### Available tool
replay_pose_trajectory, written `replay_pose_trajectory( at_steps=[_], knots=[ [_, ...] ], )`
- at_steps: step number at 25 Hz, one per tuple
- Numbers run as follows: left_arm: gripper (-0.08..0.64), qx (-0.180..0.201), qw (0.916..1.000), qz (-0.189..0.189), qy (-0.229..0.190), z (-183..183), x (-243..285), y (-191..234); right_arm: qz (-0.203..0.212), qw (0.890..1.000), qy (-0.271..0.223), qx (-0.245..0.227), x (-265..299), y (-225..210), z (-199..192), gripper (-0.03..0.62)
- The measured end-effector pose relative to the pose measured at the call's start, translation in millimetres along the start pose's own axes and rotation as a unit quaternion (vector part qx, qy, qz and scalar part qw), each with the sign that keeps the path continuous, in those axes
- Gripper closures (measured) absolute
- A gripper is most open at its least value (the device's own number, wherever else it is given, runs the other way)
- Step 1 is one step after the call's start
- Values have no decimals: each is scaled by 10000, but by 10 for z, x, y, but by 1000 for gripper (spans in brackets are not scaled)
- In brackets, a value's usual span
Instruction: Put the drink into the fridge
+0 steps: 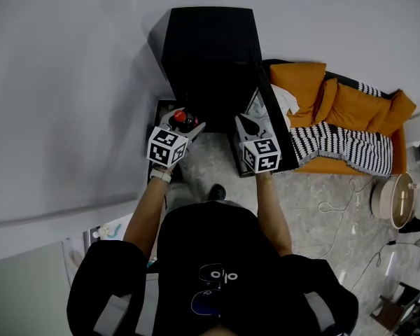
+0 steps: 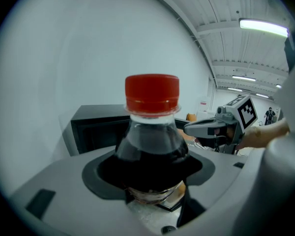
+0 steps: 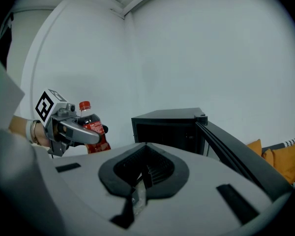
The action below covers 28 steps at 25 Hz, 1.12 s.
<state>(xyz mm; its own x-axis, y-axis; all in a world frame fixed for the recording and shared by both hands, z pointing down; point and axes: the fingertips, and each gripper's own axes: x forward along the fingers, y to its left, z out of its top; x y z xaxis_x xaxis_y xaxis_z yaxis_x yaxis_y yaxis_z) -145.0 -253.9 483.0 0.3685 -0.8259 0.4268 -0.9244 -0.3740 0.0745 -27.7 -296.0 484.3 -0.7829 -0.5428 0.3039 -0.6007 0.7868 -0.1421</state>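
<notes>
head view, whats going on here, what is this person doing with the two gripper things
A person stands facing a small black fridge whose door is open, a gripper in each hand. The left gripper holds a dark cola bottle with a red cap upright, in front of the fridge and not yet inside. The right gripper is by the door, its fingers shut on nothing.
</notes>
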Motion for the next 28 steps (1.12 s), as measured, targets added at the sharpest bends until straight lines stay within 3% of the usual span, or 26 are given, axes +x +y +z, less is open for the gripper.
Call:
replay_pose_trajectory(
  at_steps=[16,28],
  knots=[
    [255,83,9997,-204,46,39,151,60,-159,9999,-30,7,97,-127,65,584],
    [255,42,9993,-320,181,-44,356,311,-195,9998,53,-60,467,-169,33,584]
  ],
)
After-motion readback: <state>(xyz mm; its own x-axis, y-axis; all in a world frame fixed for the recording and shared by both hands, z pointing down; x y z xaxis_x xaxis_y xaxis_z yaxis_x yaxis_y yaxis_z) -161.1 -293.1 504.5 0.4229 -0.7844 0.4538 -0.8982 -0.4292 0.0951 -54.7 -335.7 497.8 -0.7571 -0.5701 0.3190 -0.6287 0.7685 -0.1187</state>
